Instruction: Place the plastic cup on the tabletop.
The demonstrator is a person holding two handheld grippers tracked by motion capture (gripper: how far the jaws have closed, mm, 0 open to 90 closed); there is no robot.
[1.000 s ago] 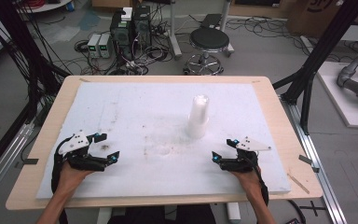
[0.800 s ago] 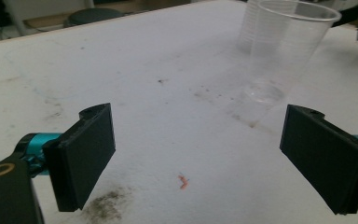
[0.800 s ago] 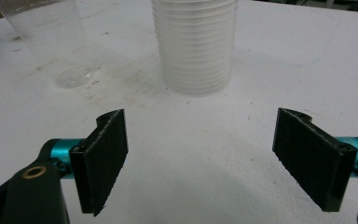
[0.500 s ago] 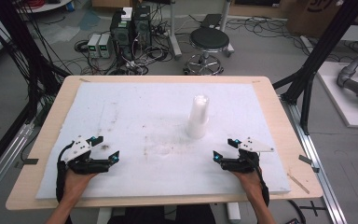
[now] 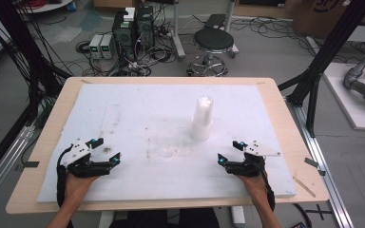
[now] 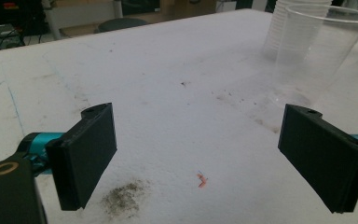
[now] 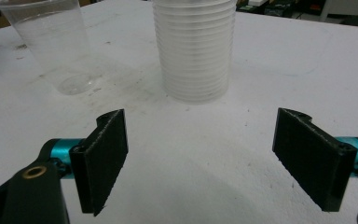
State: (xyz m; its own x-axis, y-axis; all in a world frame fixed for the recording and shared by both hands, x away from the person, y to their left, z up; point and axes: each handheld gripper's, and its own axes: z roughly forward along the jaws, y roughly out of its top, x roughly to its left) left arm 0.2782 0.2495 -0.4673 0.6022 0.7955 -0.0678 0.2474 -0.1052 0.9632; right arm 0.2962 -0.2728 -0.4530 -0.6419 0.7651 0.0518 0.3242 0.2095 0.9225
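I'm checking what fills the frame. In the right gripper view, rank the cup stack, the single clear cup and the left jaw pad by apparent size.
1. Cup stack, largest.
2. Single clear cup and left jaw pad: they look about alike, and the pad's nearness to the camera inflates it, so I won't rank them.

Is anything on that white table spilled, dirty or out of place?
Nothing is spilled or tipped. The stack of cups and the single clear cup both stand upright. The white mat is grubby, though: a dark smudge and an orange fleck lie near the left claw.
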